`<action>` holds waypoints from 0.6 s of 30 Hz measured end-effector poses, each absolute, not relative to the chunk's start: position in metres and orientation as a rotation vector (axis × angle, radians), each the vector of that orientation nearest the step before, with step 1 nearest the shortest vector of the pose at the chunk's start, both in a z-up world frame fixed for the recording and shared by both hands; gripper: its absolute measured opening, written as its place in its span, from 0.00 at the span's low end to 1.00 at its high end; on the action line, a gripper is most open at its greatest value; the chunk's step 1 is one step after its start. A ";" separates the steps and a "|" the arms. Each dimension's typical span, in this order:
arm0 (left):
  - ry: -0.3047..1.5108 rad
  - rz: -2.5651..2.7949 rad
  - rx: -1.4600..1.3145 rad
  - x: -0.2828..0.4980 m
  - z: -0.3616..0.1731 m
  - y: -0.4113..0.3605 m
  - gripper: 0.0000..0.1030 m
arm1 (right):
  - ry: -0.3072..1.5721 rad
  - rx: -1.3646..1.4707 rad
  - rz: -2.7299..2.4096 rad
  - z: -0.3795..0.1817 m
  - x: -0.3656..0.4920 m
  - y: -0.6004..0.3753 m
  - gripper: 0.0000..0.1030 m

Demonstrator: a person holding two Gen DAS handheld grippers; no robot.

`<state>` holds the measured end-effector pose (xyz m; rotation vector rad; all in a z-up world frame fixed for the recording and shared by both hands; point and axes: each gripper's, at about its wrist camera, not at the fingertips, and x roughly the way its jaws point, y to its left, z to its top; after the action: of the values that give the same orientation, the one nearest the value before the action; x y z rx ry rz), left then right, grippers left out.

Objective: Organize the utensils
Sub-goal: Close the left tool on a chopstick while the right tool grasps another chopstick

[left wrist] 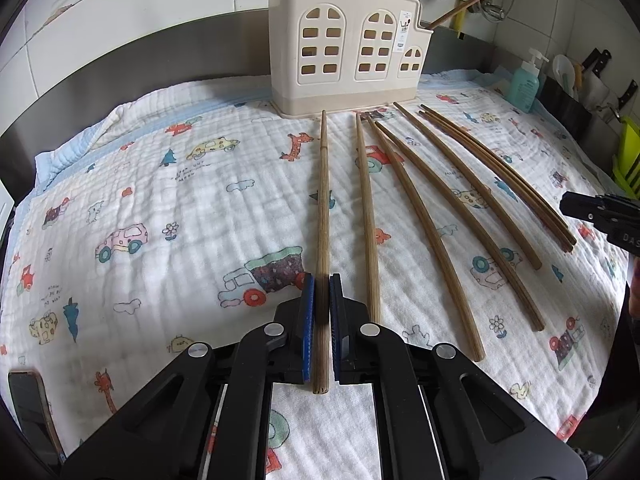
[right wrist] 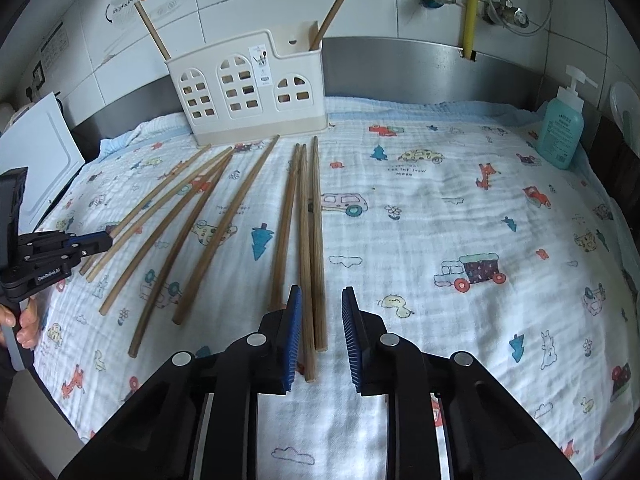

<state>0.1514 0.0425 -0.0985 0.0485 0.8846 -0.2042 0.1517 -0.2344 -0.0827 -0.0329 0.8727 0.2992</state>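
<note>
My left gripper (left wrist: 322, 280) is shut on the near end of one wooden chopstick (left wrist: 323, 200), which lies pointing at the cream house-shaped holder (left wrist: 348, 48). Several more chopsticks (left wrist: 432, 216) fan out to its right on the cloth. My right gripper (right wrist: 322, 291) stands open over a bunch of three chopsticks (right wrist: 305, 240). Two of them lie between its jaws close to the left pad; the right pad is clear of them. The holder (right wrist: 248, 92) has two chopsticks (right wrist: 338, 4) standing in it. The left gripper (right wrist: 100, 242) also shows at the far left.
A cartoon-print cloth (left wrist: 160, 200) covers the steel counter. A teal soap bottle (right wrist: 560, 128) stands at the back right, with knives (left wrist: 596, 60) beyond it. A white board (right wrist: 40, 152) leans at the left. A phone (left wrist: 28, 400) lies at the near left corner.
</note>
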 end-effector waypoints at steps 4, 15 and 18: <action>0.886 -0.205 0.043 0.152 -0.099 0.043 0.06 | 0.890 -0.042 0.297 -0.089 0.158 -0.234 0.16; 0.887 -0.206 0.036 0.151 -0.099 0.043 0.06 | 0.896 -0.064 0.310 -0.093 0.167 -0.231 0.12; 0.889 -0.207 0.034 0.151 -0.099 0.043 0.06 | 0.897 -0.100 0.299 -0.096 0.168 -0.227 0.10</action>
<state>0.1515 0.0431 -0.0992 0.0335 0.8894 -0.2067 0.1684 -0.2270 -0.0962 -0.1000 0.8972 0.2992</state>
